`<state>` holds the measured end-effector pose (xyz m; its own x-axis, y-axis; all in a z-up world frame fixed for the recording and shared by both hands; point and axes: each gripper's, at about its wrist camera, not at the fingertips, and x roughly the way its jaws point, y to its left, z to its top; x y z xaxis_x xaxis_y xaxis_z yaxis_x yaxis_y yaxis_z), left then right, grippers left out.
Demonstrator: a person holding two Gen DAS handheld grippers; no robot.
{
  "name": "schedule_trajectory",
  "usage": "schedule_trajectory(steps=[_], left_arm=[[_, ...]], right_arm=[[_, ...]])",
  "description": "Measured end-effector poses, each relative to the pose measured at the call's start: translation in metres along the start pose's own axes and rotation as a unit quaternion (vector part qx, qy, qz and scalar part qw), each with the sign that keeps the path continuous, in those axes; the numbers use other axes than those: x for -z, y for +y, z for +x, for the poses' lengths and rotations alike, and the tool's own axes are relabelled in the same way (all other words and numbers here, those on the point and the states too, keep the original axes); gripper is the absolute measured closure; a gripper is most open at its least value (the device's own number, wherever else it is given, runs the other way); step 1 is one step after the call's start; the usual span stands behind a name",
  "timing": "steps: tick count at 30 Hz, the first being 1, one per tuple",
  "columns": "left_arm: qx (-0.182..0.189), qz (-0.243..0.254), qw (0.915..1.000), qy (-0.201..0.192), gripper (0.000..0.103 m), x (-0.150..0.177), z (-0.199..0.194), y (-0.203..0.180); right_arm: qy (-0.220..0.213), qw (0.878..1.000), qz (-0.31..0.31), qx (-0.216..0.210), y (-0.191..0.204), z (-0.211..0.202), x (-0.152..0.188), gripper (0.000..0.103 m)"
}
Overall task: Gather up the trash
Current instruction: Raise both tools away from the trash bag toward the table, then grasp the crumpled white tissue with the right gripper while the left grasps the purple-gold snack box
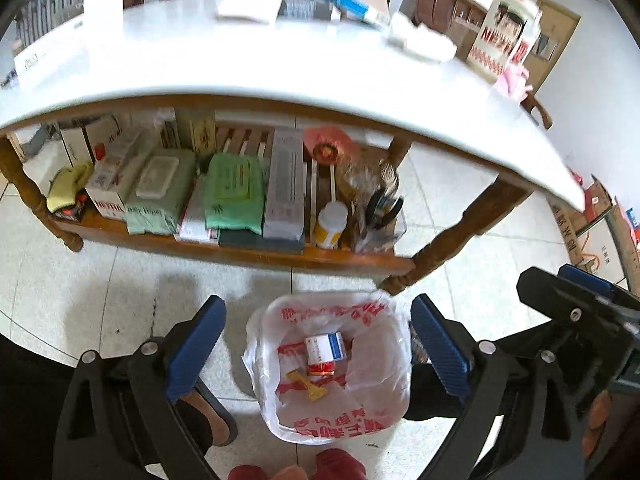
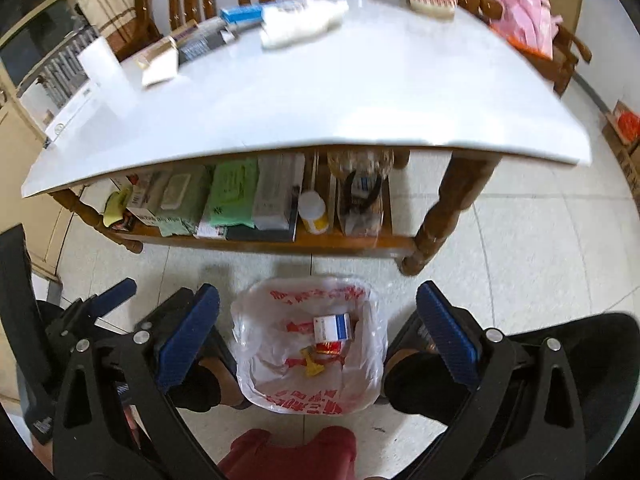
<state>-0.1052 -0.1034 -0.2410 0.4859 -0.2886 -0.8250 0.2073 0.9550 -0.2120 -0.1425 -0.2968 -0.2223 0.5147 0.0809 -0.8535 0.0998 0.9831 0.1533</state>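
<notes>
A small bin lined with a white plastic bag with red print [image 1: 332,416] stands on the tiled floor in front of the table; it also shows in the right wrist view [image 2: 308,400]. Inside lie a small white, blue and red box [image 1: 325,350] [image 2: 334,328] and a yellow scrap [image 1: 312,388] [image 2: 312,366]. My left gripper [image 1: 318,354] is open and empty, held above the bin. My right gripper [image 2: 318,336] is open and empty too, also above the bin; it shows at the right edge of the left wrist view [image 1: 580,320].
A white-topped wooden table [image 1: 280,68] carries boxes, a blue package [image 1: 344,2], white packets and a red-and-white carton [image 1: 504,36]. Its lower shelf [image 1: 240,250] holds wipe packs, boxes and a yellow-labelled bottle [image 1: 330,226]. Wooden chairs stand behind. Cardboard boxes [image 1: 592,224] sit at the right.
</notes>
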Motion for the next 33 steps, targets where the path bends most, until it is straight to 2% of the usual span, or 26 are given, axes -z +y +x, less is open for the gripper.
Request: schedule_trajectory(steps=[9, 17, 26, 33], left_arm=[[-0.004, 0.016, 0.9983, -0.056, 0.008, -0.038, -0.062, -0.002], [-0.02, 0.041, 0.9943, -0.096, 0.008, -0.079, -0.101, 0.006], [-0.051, 0.056, 0.9889, -0.128, 0.008, -0.123, -0.122, 0.027], [-0.06, 0.065, 0.9875, -0.131, 0.008, -0.158, -0.121, 0.029]], right_arm=[[-0.051, 0.998, -0.046, 0.008, 0.02, -0.05, -0.018, 0.007], [-0.067, 0.995, -0.074, -0.012, 0.026, -0.082, -0.047, 0.007], [-0.088, 0.992, -0.093, -0.02, 0.02, -0.114, -0.103, 0.007], [-0.083, 0.991, -0.098, -0.031, 0.023, -0.12, -0.142, 0.007]])
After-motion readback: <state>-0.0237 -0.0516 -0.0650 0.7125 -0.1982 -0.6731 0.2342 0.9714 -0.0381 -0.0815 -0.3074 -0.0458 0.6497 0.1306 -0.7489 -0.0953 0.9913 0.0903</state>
